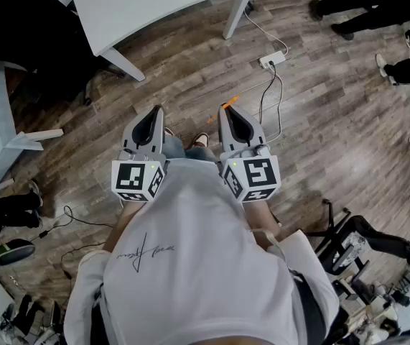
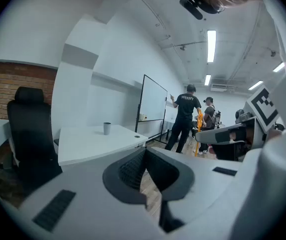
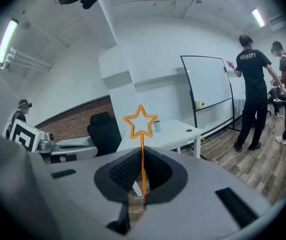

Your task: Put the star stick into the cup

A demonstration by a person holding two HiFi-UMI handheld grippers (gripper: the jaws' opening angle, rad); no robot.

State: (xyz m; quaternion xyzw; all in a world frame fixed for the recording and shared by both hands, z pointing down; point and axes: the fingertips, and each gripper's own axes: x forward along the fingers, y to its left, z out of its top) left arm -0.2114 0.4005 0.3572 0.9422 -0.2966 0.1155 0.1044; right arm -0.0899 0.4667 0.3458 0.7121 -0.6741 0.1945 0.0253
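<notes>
My right gripper (image 3: 141, 184) is shut on the thin stem of the orange star stick (image 3: 141, 123), which stands upright out of the jaws with its open star on top. In the head view only the stick's orange tip (image 1: 231, 100) shows past the right gripper (image 1: 232, 117). A small grey cup (image 2: 106, 128) stands far off on the white table (image 2: 90, 144); in the right gripper view the cup (image 3: 157, 126) peeks out just right of the star. My left gripper (image 2: 145, 176), also at chest height (image 1: 149, 121), is shut with nothing between its jaws.
The white table (image 1: 154, 2) stands ahead across wooden floor. A power strip (image 1: 271, 60) with cables lies on the floor ahead right. A black office chair (image 2: 27, 129) sits by the table. Two people (image 3: 255, 94) stand at a whiteboard (image 3: 208, 84). More seated legs (image 1: 366, 6) are at far right.
</notes>
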